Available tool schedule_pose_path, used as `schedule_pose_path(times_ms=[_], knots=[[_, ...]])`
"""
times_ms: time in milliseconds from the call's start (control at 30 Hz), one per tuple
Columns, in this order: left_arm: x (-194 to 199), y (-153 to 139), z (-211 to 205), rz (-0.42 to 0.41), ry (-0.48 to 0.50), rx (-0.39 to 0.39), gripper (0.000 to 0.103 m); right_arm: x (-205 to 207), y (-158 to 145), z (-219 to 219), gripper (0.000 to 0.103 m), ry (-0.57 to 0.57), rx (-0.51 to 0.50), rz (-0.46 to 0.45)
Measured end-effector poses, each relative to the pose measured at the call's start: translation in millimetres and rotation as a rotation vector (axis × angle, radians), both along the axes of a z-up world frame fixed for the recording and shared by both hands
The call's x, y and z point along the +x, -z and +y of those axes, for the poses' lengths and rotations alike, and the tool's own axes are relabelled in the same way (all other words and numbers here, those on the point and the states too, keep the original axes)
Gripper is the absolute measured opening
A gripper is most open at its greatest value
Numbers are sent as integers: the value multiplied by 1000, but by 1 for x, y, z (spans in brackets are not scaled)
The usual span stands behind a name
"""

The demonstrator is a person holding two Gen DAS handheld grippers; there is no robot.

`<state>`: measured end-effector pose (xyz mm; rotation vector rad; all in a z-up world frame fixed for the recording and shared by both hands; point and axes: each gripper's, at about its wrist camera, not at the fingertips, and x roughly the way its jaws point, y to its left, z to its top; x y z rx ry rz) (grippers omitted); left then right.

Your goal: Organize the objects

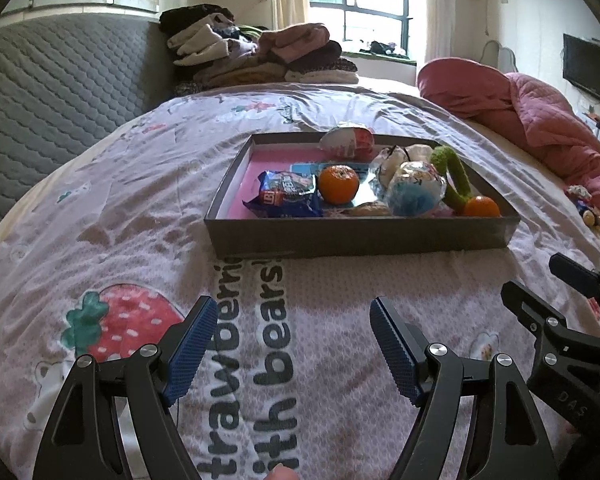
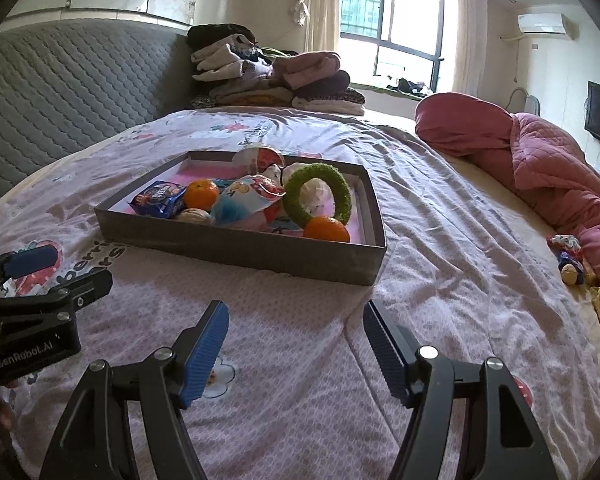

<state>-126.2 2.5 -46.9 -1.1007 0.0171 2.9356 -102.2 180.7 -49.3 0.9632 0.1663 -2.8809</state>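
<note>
A shallow grey box (image 1: 360, 236) (image 2: 236, 246) with a pink floor lies on the bedspread. Inside lie a blue snack packet (image 1: 286, 196) (image 2: 158, 199), two oranges (image 1: 338, 184) (image 2: 326, 229), a green fuzzy ring (image 1: 452, 178) (image 2: 318, 196), wrapped round toys (image 1: 414, 192) (image 2: 256, 192) and other small items. My left gripper (image 1: 294, 346) hovers open over the bedspread short of the box, nothing between its blue pads. My right gripper (image 2: 296, 350) is also open and empty, near the box's front right corner. Each gripper shows at the edge of the other's view.
Folded clothes (image 1: 260, 56) are piled at the head of the bed against a grey quilted headboard (image 1: 52, 84). A pink quilt (image 2: 540, 160) is bunched on the right. Small toys (image 2: 568, 258) lie near the bed's right edge. A window stands behind.
</note>
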Motion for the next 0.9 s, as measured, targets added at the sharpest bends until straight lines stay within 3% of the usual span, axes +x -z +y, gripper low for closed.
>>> schedule_pose_path(times_ms=[900], knots=[[-13,3,-5,19,7,9,79,-13,8,5,69,12,-9,-14]])
